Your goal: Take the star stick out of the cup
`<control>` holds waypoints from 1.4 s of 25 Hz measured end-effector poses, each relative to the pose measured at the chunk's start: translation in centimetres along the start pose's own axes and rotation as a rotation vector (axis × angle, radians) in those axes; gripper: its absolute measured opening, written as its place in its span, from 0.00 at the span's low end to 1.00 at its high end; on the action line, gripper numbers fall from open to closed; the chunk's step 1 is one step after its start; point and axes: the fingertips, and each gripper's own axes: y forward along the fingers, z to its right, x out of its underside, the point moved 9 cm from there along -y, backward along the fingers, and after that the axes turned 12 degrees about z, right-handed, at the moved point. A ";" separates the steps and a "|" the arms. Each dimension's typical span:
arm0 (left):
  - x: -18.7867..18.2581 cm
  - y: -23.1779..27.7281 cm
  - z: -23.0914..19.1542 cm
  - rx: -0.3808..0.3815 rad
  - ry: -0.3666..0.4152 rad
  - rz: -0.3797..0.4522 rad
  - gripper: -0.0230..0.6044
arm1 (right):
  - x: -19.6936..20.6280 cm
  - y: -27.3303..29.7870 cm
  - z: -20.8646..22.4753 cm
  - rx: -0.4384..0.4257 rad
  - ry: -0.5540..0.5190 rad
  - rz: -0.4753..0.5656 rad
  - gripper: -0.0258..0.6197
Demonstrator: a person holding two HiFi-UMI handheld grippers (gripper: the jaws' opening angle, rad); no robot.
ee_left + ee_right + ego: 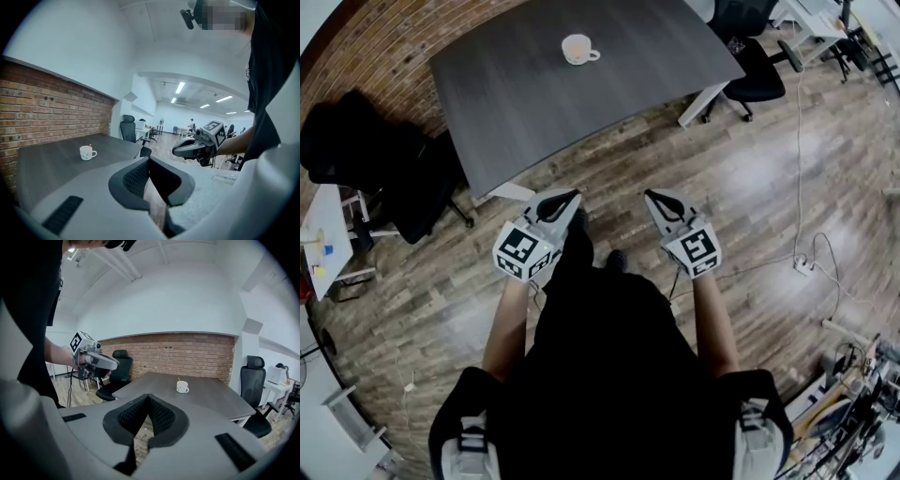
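A white cup point(578, 49) stands on the dark grey table point(534, 103), far ahead of both grippers. In the right gripper view the cup point(182, 387) has a thin stick point(178, 379) poking out of its top; its star end is too small to make out. The cup point(86, 152) also shows in the left gripper view. My left gripper point(570, 198) and right gripper point(653, 198) are held side by side above the wooden floor, short of the table's near edge. Both are shut with nothing between the jaws.
Black office chairs stand at the table's left point(384, 178) and at its far right point(755, 70). A brick wall point(187, 352) runs behind the table. Cables and a power strip point(804, 264) lie on the floor to the right. A white desk point(323, 239) stands at the far left.
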 end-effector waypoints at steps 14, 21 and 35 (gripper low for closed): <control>-0.5 1.9 -7.3 0.021 -0.014 0.000 0.04 | -0.5 6.3 2.6 0.024 0.012 -0.020 0.04; -1.0 3.3 -12.4 0.049 -0.018 -0.003 0.04 | -1.2 10.9 4.0 0.045 0.011 -0.024 0.04; -0.7 5.1 -18.3 0.116 -0.041 -0.014 0.04 | -1.1 15.9 5.2 0.089 0.009 -0.063 0.04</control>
